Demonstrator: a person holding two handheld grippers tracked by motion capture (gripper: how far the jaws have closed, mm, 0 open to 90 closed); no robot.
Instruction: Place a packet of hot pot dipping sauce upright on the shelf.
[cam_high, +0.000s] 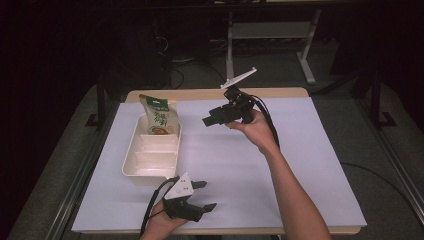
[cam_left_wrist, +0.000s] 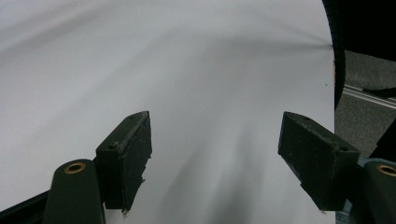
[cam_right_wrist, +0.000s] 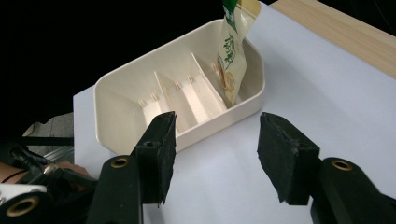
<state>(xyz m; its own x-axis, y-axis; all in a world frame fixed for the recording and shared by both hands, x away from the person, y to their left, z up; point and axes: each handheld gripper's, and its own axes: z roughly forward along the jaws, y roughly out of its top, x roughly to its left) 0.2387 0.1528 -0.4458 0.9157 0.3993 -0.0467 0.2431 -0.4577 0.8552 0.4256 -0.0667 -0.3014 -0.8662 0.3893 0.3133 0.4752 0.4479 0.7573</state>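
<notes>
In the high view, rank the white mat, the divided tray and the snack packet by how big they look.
1. White mat: by far the largest, covering nearly the whole tabletop.
2. Divided tray: much smaller, lying on the mat's left part.
3. Snack packet: smallest, standing in the tray's far compartment.

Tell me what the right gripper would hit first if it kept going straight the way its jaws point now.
Most likely the near wall of the cream divided tray. The right gripper is open and empty, with that wall between its jaws in its own view. Depth is unclear, so it may meet the white table cover just short of it.
</notes>
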